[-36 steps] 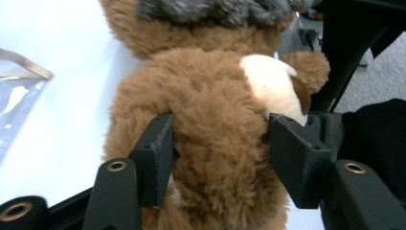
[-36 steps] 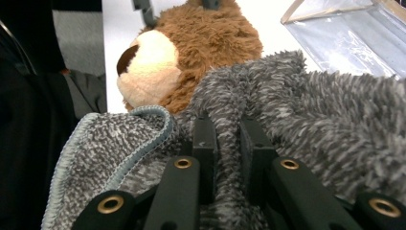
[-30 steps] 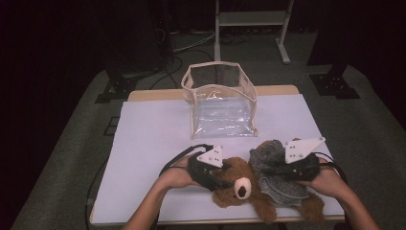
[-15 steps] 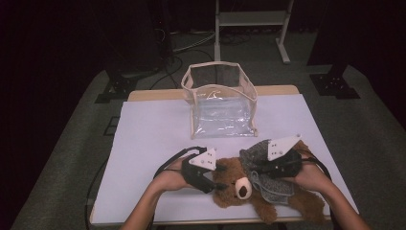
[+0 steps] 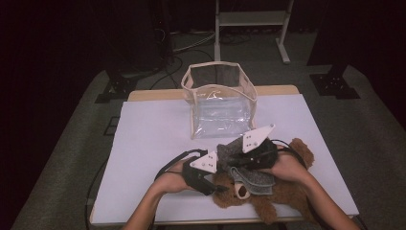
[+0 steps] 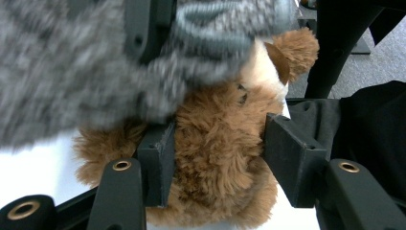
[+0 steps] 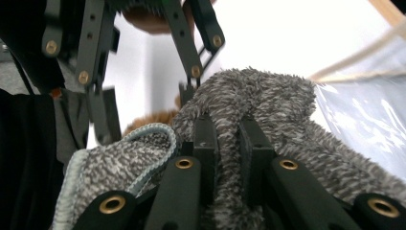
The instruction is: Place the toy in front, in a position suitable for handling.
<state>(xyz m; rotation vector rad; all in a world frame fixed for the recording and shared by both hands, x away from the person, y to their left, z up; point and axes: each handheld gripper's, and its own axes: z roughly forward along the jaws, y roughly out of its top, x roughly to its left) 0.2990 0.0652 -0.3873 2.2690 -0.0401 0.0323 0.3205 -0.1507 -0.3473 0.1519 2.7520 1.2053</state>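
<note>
Trouble loomed: the right gripper (image 7: 229, 139), clamped on the grey fleece garment (image 7: 268, 96), risked dragging the teddy bear (image 6: 215, 158) from the left gripper (image 6: 218, 158), whose jaws pinched the bear.

Bag (image 5: 220, 103) stands at the bench's (image 5: 148, 143) far middle, bear (image 5: 268, 194) lies at the near right edge, cloth (image 5: 246, 170) draped on the bear, nearer the bag.

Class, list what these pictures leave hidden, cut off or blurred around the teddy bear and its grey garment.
- Teddy bear: in the high view, the grey garment and right gripper cover its torso.
- Grey garment: blurred in the left gripper view.
- Clear bag: cut off by the right gripper view's edge.
- Left gripper: fur hides pad contact.
</note>
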